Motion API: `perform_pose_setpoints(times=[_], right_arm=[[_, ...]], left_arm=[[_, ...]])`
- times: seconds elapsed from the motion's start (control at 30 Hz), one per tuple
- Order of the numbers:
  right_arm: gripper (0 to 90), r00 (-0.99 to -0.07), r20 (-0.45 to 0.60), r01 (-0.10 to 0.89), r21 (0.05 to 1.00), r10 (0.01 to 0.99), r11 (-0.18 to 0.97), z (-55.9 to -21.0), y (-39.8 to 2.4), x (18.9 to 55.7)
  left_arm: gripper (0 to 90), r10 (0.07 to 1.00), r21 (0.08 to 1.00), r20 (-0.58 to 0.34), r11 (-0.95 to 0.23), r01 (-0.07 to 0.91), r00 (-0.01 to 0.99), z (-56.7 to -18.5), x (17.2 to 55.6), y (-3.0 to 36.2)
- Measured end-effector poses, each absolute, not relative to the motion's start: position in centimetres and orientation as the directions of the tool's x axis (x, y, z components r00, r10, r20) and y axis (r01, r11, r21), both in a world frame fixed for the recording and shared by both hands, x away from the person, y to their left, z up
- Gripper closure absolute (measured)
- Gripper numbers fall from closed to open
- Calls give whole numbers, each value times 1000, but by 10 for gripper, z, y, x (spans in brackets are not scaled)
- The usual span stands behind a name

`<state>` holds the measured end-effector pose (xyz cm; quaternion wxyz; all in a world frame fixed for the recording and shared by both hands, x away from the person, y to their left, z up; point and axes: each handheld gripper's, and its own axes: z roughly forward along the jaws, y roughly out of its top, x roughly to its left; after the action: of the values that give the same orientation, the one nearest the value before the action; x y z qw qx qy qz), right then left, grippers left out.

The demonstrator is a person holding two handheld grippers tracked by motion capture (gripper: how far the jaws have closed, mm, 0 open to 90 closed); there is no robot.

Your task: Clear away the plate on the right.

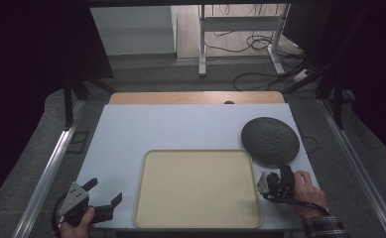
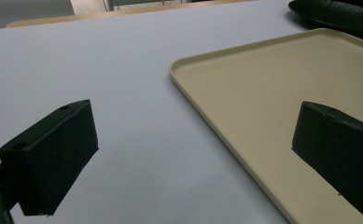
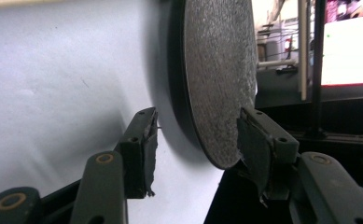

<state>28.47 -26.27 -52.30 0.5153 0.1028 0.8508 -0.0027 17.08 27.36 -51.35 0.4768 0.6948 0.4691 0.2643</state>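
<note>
Your right gripper (image 3: 195, 144), at the lower right of the high view, has its jaws spread wide around the near rim of the dark grey speckled round plate (image 1: 270, 139), not yet pinching it. The plate lies right of centre, just beside the empty beige plastic tray (image 1: 197, 217). Close too shallow and that thin rim may slip out or tip. Your left gripper (image 1: 103, 198) waits wide open at lower left.

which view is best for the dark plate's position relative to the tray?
The high view: the whole dark plate lies on the table, apart from the beige tray, off its far right corner. The right gripper view shows its speckled face edge-on between open jaws, without the tray. The left gripper view catches just a sliver at the top right.
</note>
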Motion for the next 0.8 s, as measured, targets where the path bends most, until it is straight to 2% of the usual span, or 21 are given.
perform_pose_setpoints(times=[0.13,0.17,0.2,0.33,0.8], right_arm=[[507,-440,-887,160,75,139,984,-527,-261,287],[512,-467,-872,153,80,143,985,-527,-260,288],[515,-433,-894,153,57,119,987,-528,-260,288],[551,-420,-905,137,16,73,990,-534,-258,292],[663,-385,-923,138,-47,10,989,-546,-254,306]], left_arm=[[0,903,910,-78,-108,400,422,-514,171,273],[0,903,910,-79,-108,400,423,-514,171,273],[0,903,910,-79,-108,400,423,-514,171,273],[0,903,910,-79,-108,401,423,-514,171,274],[0,902,909,-81,-107,403,424,-514,171,273]])
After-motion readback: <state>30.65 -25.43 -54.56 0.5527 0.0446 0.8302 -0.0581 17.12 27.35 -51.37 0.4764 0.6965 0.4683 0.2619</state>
